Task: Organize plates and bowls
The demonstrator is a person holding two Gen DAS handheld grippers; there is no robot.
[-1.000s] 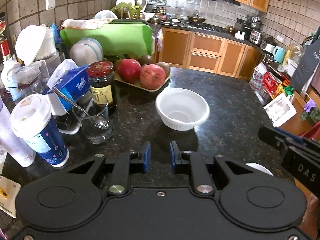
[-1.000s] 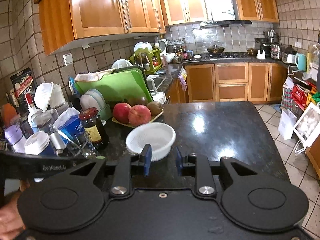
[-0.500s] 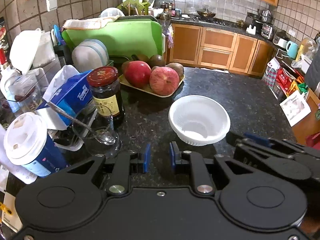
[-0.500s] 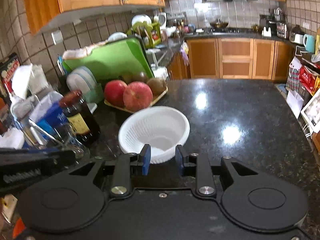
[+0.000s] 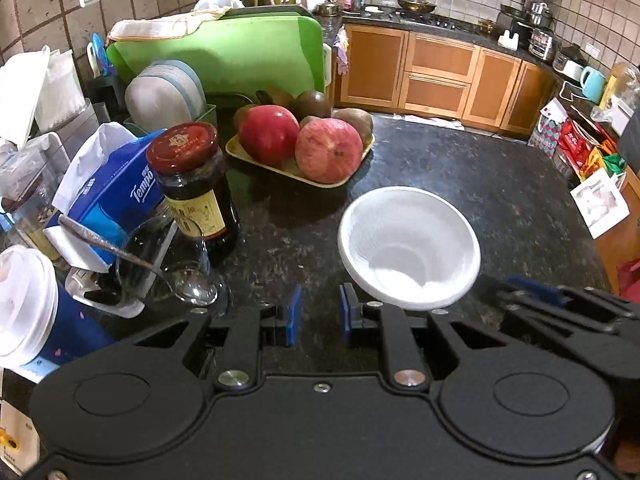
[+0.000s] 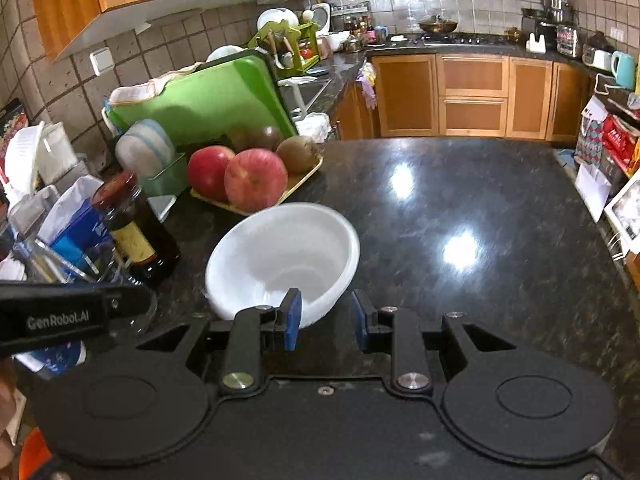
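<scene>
A white ribbed bowl rests on the black granite counter, and its rim looks tipped toward me. My left gripper hovers just left of the bowl's near rim, jaws a little apart with nothing between them. In the right wrist view the bowl lies ahead and to the left. My right gripper is at its near rim. One blue pad overlaps the rim, whose edge reaches into the gap, and the pads do not press on it. The right gripper's fingers show beside the bowl.
A tray of apples and kiwis stands behind the bowl. To the left crowd a dark jar, a glass with a spoon, a blue tissue pack and a paper cup. A green cutting board stands further back.
Both grippers have come forward and lower toward the bowl, which now looks larger and nearer. The right gripper's pad now overlaps the bowl's near rim.
</scene>
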